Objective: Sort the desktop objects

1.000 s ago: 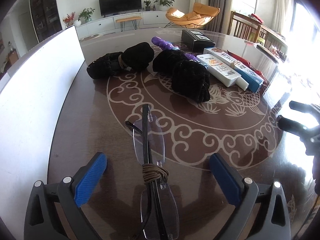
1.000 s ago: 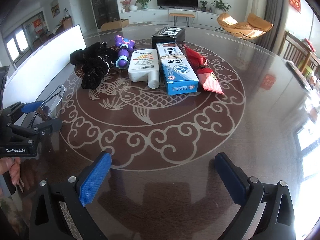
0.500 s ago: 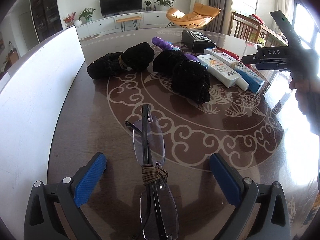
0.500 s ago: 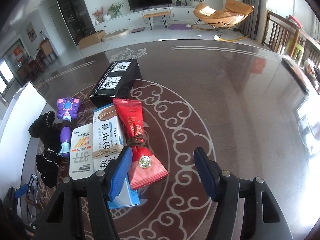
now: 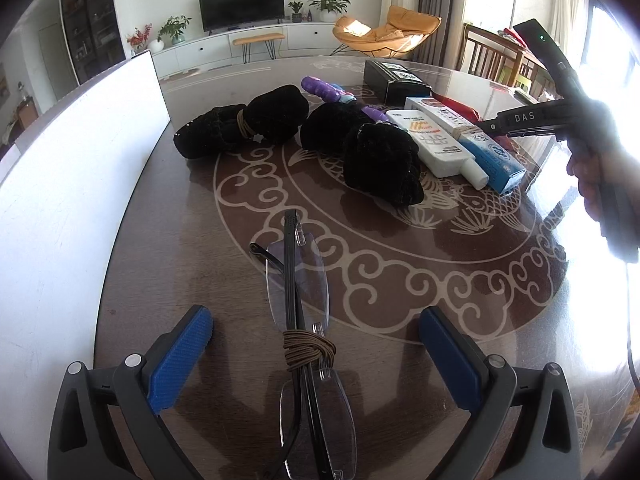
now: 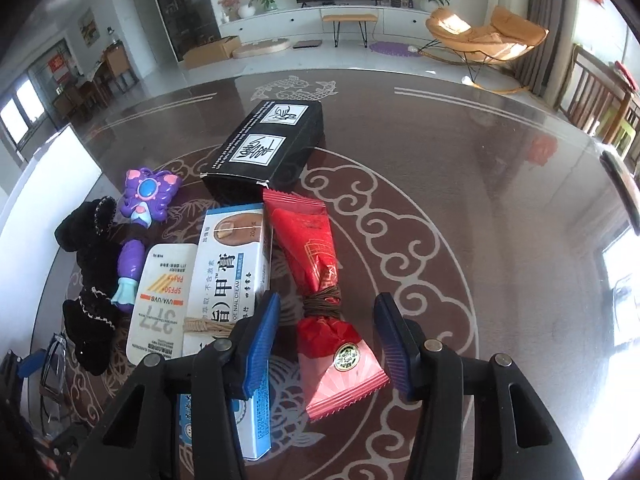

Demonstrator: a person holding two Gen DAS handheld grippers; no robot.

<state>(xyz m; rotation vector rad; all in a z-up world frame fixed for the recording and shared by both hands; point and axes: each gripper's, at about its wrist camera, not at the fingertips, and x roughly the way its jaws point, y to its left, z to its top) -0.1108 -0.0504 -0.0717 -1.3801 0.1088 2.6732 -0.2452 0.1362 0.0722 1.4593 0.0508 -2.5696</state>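
- Since a second ago the right tool [image 6: 326, 334] has travelled from the near, bare part of the counter [image 6: 500, 208] to the row of packages. Its jaws, then wide apart, now stand much narrower and are closing.
- The red packet [image 6: 320, 276] lies between the blue pads of the right tool, which flank its tied waist without pressing on it. The tool holds nothing yet.
- The red packet's long axis runs away from the right wrist camera, its flared gold-sealed end nearest the tool and its crimped end touching the black box [image 6: 268, 148]. A brown cord is wound round its narrow part.
- Just left of the packet lies the nail cream box [image 6: 228, 276], parallel to it and partly under the left finger. Beyond that come the white sunscreen tube [image 6: 160, 304], the purple toy [image 6: 140, 216] and the black knitted bundles [image 6: 88, 300].
- To the right of the packet the counter is bare out to its round edge, leaving free room on that side.
- In the left wrist view, the person's hand [image 5: 588, 176] grips the right tool's handle at the right edge, angled down over the packages.
- The left tool [image 5: 316, 354] hovers with its jaws wide and released, in the same place as before. The folded glasses [image 5: 302, 336], bound with brown cord, lie between its fingers with their long axis pointing away from the camera.
- A white board [image 5: 80, 168] stands along the counter's left edge.
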